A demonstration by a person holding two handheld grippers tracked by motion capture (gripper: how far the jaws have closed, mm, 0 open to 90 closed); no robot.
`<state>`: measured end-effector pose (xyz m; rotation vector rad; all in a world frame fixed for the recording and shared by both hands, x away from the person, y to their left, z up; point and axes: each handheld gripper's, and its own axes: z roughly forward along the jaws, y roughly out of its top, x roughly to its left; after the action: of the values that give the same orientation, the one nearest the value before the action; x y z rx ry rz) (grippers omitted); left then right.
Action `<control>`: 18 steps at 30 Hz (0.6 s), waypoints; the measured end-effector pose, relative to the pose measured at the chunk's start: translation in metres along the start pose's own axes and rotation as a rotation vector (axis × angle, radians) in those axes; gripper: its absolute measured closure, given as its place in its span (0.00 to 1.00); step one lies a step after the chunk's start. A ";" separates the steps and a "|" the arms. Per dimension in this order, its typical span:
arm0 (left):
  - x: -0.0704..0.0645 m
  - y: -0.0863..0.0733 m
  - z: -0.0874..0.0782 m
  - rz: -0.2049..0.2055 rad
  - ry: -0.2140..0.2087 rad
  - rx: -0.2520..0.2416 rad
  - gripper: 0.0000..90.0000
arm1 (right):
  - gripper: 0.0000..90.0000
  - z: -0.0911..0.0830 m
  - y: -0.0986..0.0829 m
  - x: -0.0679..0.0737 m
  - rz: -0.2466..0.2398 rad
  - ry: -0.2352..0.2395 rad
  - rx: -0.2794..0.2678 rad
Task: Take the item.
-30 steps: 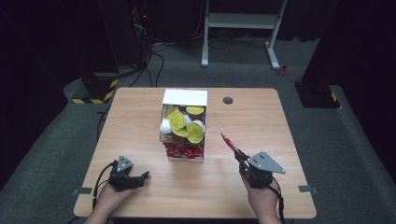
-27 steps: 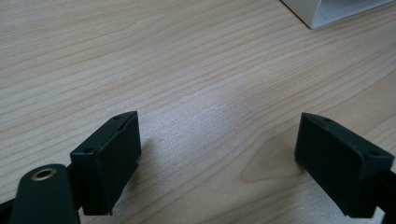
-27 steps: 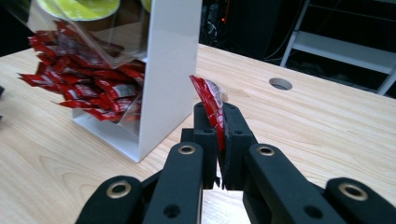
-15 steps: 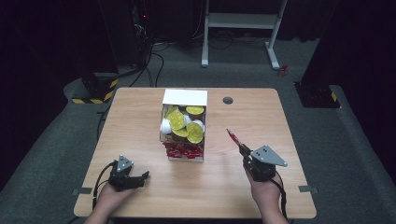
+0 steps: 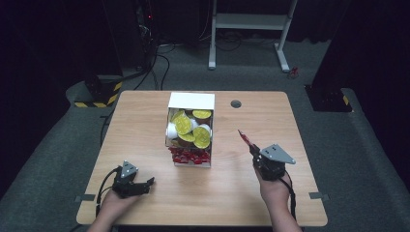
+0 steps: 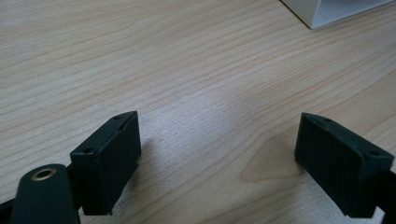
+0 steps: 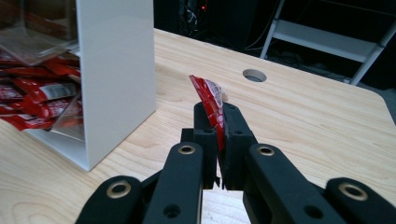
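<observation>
A white box (image 5: 191,104) stands mid-table, holding yellow-lidded cups (image 5: 186,124) above and red sauce packets (image 5: 189,155) below; its white side wall (image 7: 116,70) and the red packets (image 7: 32,93) also appear in the right gripper view. My right gripper (image 5: 252,147) is shut on one red packet (image 7: 211,103), (image 5: 244,137), held on edge above the table to the right of the box. My left gripper (image 5: 145,186) rests low at the near left, jaws wide apart over bare wood (image 6: 215,140), nothing between them.
The wooden table (image 5: 270,121) has a round cable hole (image 5: 236,104) behind the box. A white corner of the box (image 6: 327,11) sits ahead of the left gripper. Beyond the table stand a white frame (image 5: 251,24) and dark equipment on grey carpet.
My right gripper with the red packet drew back to the right and slightly toward the near edge, away from the box. The left gripper stayed put.
</observation>
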<state>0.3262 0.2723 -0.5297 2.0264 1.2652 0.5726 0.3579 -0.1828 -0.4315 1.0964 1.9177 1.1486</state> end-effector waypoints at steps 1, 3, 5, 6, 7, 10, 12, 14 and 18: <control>0.000 0.000 0.000 0.000 0.000 0.000 0.17 | 0.97 0.002 0.000 -0.001 -0.001 -0.003 0.004; 0.000 0.000 0.000 0.000 0.000 0.000 0.17 | 0.97 0.006 0.000 -0.003 -0.004 -0.011 0.014; 0.000 0.000 0.000 0.000 0.000 0.000 0.17 | 0.97 0.010 0.000 -0.005 0.001 -0.015 0.022; 0.000 0.000 0.000 0.000 0.000 0.000 0.17 | 0.97 0.012 0.000 -0.006 0.006 -0.014 0.026; 0.000 0.000 0.000 0.000 0.000 0.000 0.17 | 0.97 0.014 0.000 -0.006 0.008 -0.015 0.027; 0.000 0.000 0.000 0.000 -0.001 0.000 0.17 | 0.97 0.019 0.000 -0.008 0.013 -0.020 0.037; 0.000 0.000 0.000 0.000 -0.001 0.000 0.17 | 0.97 0.023 0.000 -0.009 0.008 -0.027 0.044; 0.000 0.000 0.000 0.000 -0.001 0.000 0.17 | 0.97 0.026 0.000 -0.010 0.000 -0.033 0.053; 0.000 0.000 0.000 0.000 -0.001 0.000 0.17 | 0.97 0.033 -0.002 -0.013 -0.005 -0.049 0.072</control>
<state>0.3262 0.2724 -0.5297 2.0268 1.2644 0.5715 0.3910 -0.1825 -0.4456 1.1462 1.9359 1.0480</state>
